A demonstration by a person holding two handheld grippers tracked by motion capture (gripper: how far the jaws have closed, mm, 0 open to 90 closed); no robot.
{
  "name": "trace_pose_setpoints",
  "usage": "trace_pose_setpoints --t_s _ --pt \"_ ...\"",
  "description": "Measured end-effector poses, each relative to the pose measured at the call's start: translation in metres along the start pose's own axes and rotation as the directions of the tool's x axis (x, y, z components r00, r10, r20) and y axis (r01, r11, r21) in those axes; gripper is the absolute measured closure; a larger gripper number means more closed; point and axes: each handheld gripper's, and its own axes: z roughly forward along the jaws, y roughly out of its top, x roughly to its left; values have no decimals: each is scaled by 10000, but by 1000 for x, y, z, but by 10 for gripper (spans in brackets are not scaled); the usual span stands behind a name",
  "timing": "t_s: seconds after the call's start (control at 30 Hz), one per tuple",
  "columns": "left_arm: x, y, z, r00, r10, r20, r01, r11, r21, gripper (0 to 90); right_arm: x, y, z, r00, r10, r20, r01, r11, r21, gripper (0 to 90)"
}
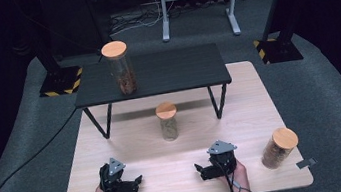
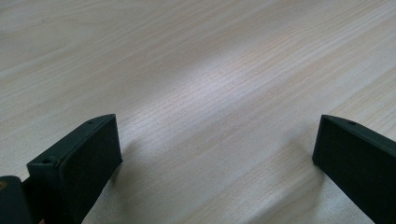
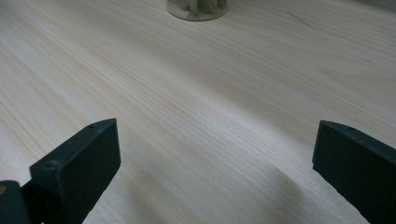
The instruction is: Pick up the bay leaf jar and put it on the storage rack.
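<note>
- Left gripper point(image 1: 129, 181): rests low over the near edge of the wooden counter point(image 1: 179, 175), held by a hand; jaws spread wide with nothing but bare wood grain between them (confirmed in the left gripper view point(image 2: 217, 140)).
- Right gripper point(image 1: 205, 168): same posture at the near edge, well apart from the left one; jaws spread wide and holding nothing point(image 3: 215, 144).
- Middle jar point(image 1: 167, 121): stands upright at the counter's centre, wooden lid on, just in front of the black shelf point(image 1: 155, 73). Its base shows at the top of the right gripper view point(image 3: 198, 9).
- Right jar point(image 1: 279, 148): upright near the counter's right corner, beside the right gripper (not touching).
- Tall jar point(image 1: 120, 68): upright on the shelf's left part.
</note>
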Motion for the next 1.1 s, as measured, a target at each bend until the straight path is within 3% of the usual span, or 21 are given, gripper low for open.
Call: trace_pose_setpoints --t_s 0.1,0.17,0.27,0.33,0.43,0.47,0.63,0.77,0.93,1.1 --pt "0 0 0 10000 -4 10 4 10000 -2 3 4 1 0 9995 -298 101 299 9995 -91 1" --pt "0 0 0 10000 -9 10 9 10000 3 3 4 4 2 9996 -214 -156 210 9993 -297 1" --pt "0 0 0 10000 -24 17 24 10000 -8 4 6 17 9 9996 -221 -149 211 9979 -606 1" --pt "0 0 0 10000 -21 15 21 10000 -2 5 9 30 15 9994 -316 -124 304 9958 -867 7" --pt "0 0 0 10000 -27 15 27 10000 -3 5 10 54 31 9986 -261 -451 181 9854 -1690 8" --pt "0 0 0 10000 -27 19 27 10000 -6 5 10 63 38 9983 -168 -556 65 9835 -1811 9" --pt "0 0 0 10000 -35 15 35 10000 -12 5 15 92 67 9980 -504 -388 416 9786 -2015 8" --pt "0 0 0 10000 -21 14 21 10000 -4 5 14 102 82 9988 -440 -228 384 9780 -2049 0" --pt "0 0 0 10000 -17 15 17 10000 -4 5 9 106 94 9987 -328 -381 231 9723 -2327 0" --pt "0 0 0 10000 -11 7 11 10000 -7 7 5 104 102 9975 -176 -690 -34 9559 -2936 0"
